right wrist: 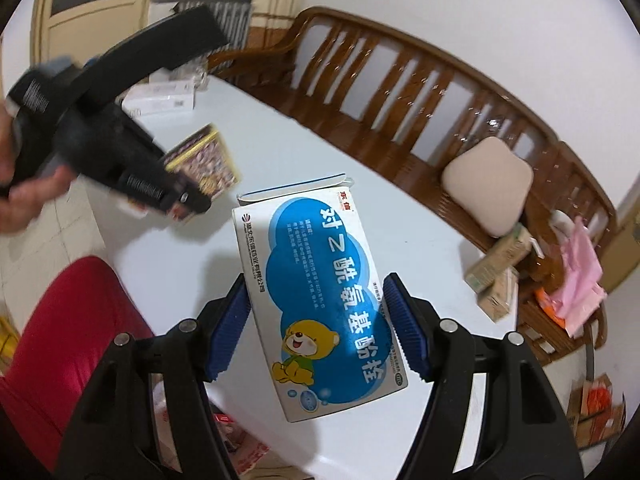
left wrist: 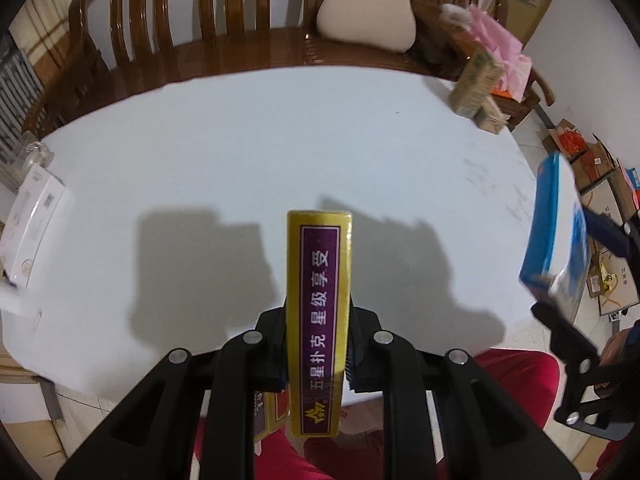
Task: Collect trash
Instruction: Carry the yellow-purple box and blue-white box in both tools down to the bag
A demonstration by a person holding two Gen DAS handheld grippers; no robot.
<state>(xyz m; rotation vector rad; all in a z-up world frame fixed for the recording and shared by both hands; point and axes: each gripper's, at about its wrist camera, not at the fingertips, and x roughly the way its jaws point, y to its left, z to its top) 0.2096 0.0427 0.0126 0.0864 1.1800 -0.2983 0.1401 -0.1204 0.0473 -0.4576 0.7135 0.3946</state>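
Observation:
A yellow and purple playing-card box [left wrist: 320, 300] stands edge-on between the pads of my left gripper [left wrist: 318, 344], which is shut on it and holds it above the white table [left wrist: 280, 140]. In the right wrist view the same box [right wrist: 204, 160] sticks out of the left gripper [right wrist: 188, 196], held by a hand at the left. My right gripper [right wrist: 316, 328] is shut on a blue and white medicine box [right wrist: 320, 300] with a cartoon bear; its blue pads press both long sides. That box [left wrist: 560, 232] also shows at the right edge of the left wrist view.
A wooden bench [left wrist: 180, 48] with a beige cushion [left wrist: 366, 16] curves behind the table. Brown cartons [left wrist: 476, 88] and a pink bag [left wrist: 500, 48] lie at the far right, a white box [left wrist: 32, 224] at the left edge. Cardboard boxes [left wrist: 592, 168] crowd the floor; red trousers [right wrist: 68, 340] are below.

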